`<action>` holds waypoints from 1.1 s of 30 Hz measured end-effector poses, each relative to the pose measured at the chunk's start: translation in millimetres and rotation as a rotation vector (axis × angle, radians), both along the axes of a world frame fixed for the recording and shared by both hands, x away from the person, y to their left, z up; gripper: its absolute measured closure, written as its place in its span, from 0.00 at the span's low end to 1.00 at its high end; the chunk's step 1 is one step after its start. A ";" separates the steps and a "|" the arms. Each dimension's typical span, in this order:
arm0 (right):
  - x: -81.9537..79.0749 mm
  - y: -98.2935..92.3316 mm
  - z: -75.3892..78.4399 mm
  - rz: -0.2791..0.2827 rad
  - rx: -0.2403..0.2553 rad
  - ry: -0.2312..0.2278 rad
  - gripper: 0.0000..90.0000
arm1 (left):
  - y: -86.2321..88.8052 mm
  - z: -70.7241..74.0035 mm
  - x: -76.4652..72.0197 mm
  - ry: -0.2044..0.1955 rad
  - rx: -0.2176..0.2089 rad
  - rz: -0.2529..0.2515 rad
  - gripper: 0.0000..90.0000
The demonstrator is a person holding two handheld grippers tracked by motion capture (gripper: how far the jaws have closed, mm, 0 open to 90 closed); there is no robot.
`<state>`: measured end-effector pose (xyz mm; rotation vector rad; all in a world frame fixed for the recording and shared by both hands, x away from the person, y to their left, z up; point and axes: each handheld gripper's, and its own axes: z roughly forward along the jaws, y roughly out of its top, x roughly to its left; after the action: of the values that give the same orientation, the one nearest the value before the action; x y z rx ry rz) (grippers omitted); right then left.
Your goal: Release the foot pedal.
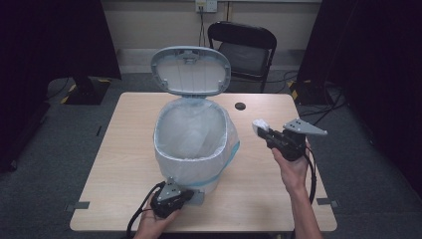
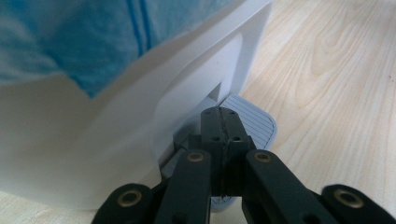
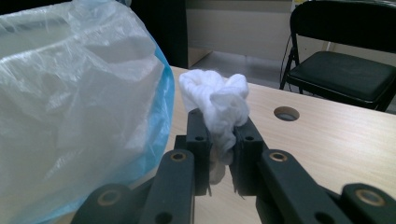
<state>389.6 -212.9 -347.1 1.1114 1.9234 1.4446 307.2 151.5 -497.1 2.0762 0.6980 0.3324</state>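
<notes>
A white pedal bin stands mid-table, its lid raised, lined with a clear bag with a blue edge. My left gripper sits at the bin's front base. In the left gripper view its jaws are shut with nothing between them, and the left gripper rests on top of the grey ribbed pedal. My right gripper is held above the table to the right of the bin rim. It is shut on a crumpled white tissue, which sticks up above the jaws of the right gripper.
The light wooden table has a round cable hole behind the right gripper. A black folding chair stands past the far edge. Bare tabletop lies left and right of the bin. Dark curtains flank the room.
</notes>
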 end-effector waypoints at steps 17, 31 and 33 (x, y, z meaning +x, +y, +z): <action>-7.1 10.1 44.4 0.043 0.049 -0.065 0.89 | 0.0 0.0 0.0 0.000 0.000 0.001 1.00; -7.5 25.9 79.2 0.148 0.113 -0.103 0.89 | 0.0 0.0 0.0 0.000 0.000 0.000 1.00; -7.1 31.5 85.3 0.171 0.116 -0.107 0.89 | 0.0 0.0 0.0 0.000 0.000 0.001 1.00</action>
<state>382.6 -181.4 -261.8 0.9171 1.9186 1.6914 307.2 151.5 -497.1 2.0759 0.6987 0.3322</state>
